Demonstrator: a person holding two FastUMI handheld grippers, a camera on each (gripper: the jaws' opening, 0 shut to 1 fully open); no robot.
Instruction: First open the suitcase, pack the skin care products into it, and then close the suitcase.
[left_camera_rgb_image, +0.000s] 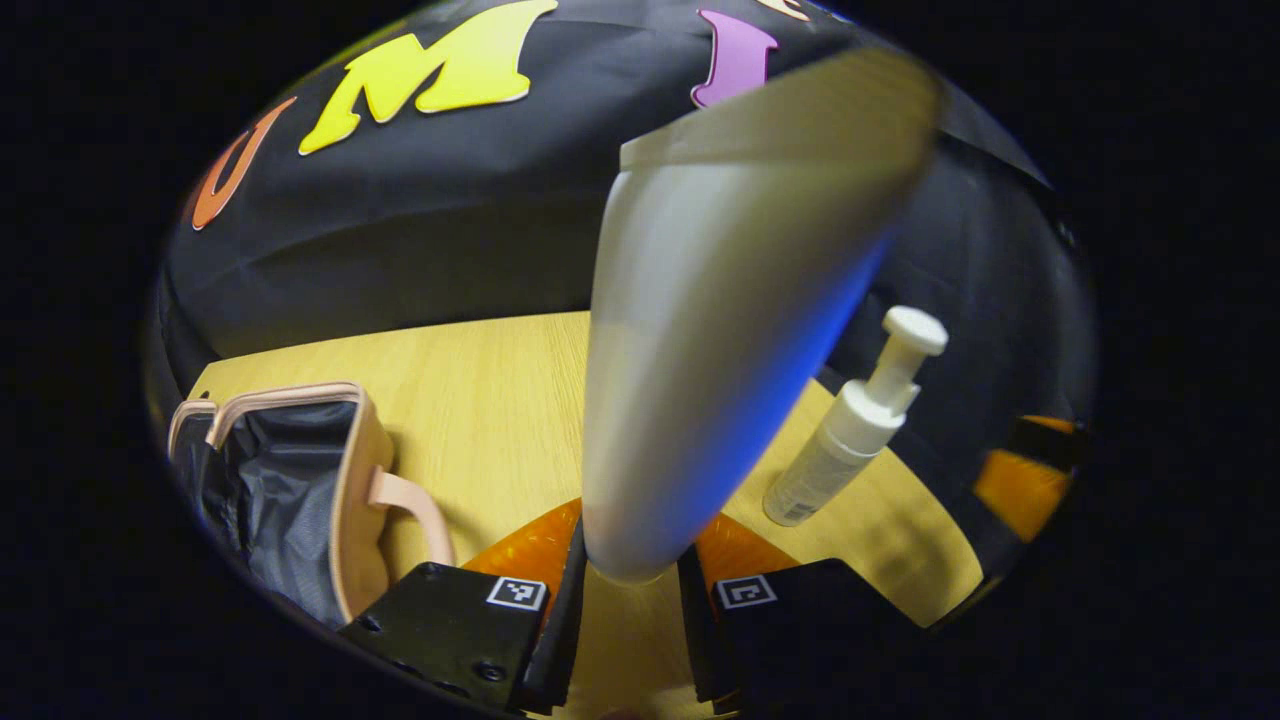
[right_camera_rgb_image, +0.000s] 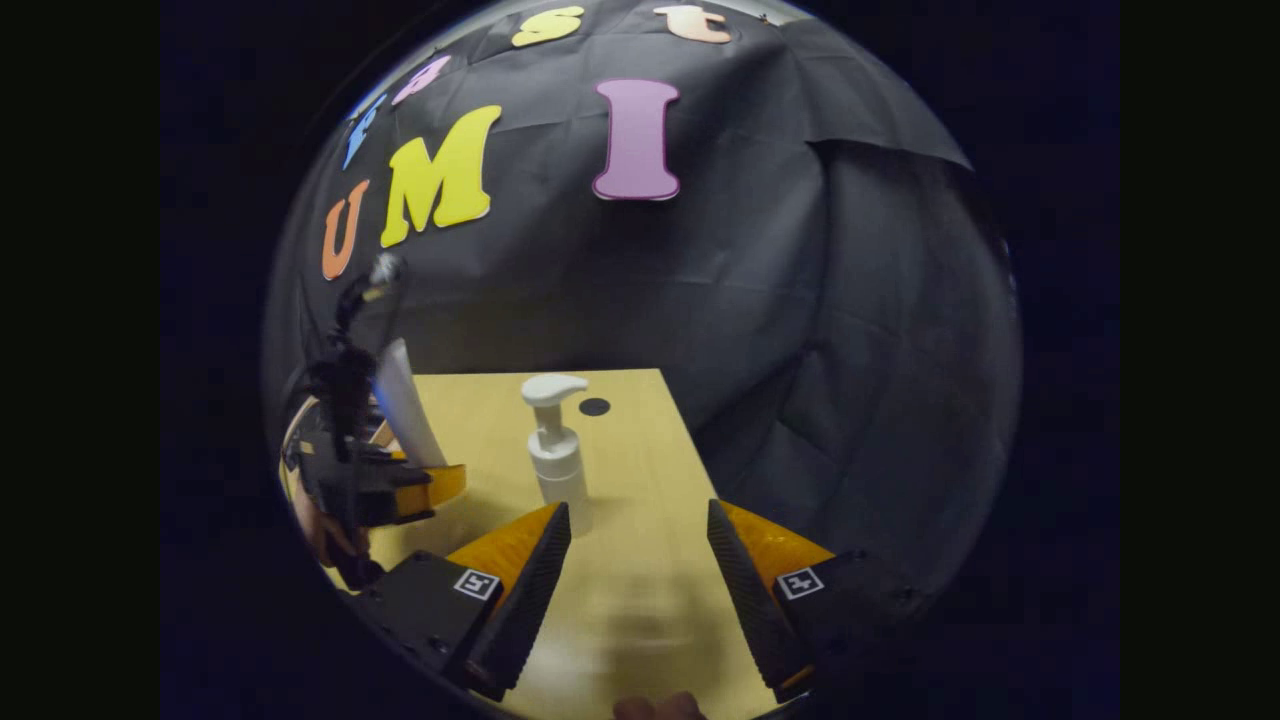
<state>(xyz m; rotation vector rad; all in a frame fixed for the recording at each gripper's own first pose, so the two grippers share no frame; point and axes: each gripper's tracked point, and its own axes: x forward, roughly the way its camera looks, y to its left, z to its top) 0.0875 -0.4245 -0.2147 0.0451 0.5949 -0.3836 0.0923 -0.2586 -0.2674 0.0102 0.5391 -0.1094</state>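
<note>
A big white tube (left_camera_rgb_image: 720, 330) rises between the fingers of my left gripper (left_camera_rgb_image: 632, 575), which is shut on its lower end and holds it above the table. The open suitcase (left_camera_rgb_image: 300, 490), pink-edged with a dark lining, lies low at the left of the left gripper view. A white pump bottle (left_camera_rgb_image: 850, 430) stands on the table to the right of the tube. In the right gripper view the same pump bottle (right_camera_rgb_image: 556, 450) stands just beyond my right gripper (right_camera_rgb_image: 638, 540), which is open and holds nothing. The left gripper (right_camera_rgb_image: 400, 485) with the tube (right_camera_rgb_image: 405, 410) appears at the left there.
The wooden table (right_camera_rgb_image: 640, 470) ends at its right edge against the black cloth wall. A small dark round spot (right_camera_rgb_image: 594, 406) marks the table's far end. Part of a hand holding the left gripper shows at the left of the right gripper view.
</note>
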